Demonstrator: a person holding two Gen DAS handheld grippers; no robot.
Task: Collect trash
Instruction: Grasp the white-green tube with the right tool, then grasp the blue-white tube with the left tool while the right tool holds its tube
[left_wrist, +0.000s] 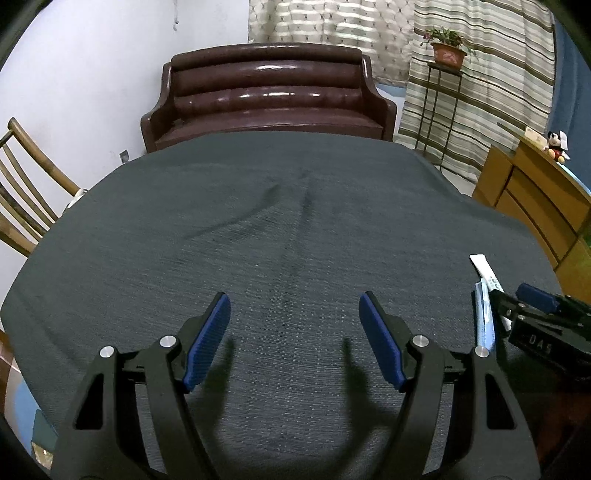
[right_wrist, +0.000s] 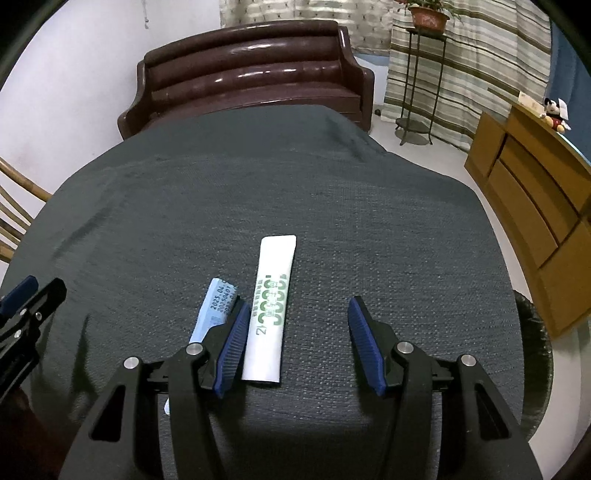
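A home living room: a brown leather sofa (left_wrist: 266, 96) beyond the cloth-covered desk (left_wrist: 258, 221), striped curtains (left_wrist: 480, 92), a potted plant (left_wrist: 447, 50) on a stand, a wooden dresser (right_wrist: 532, 206) carrying a plush toy (right_wrist: 556, 112).

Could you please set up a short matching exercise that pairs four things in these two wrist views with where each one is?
Things
1. White sachet with green print
2. Pale blue sachet with a printed date
3. Potted plant in a terracotta pot
4. Mouse soft toy

Places
A. on the wooden sideboard
B. between the right gripper's open jaws
C. on the tall metal stand
D. outside that gripper's left finger

Pairs: 1-B, 2-D, 3-C, 4-A
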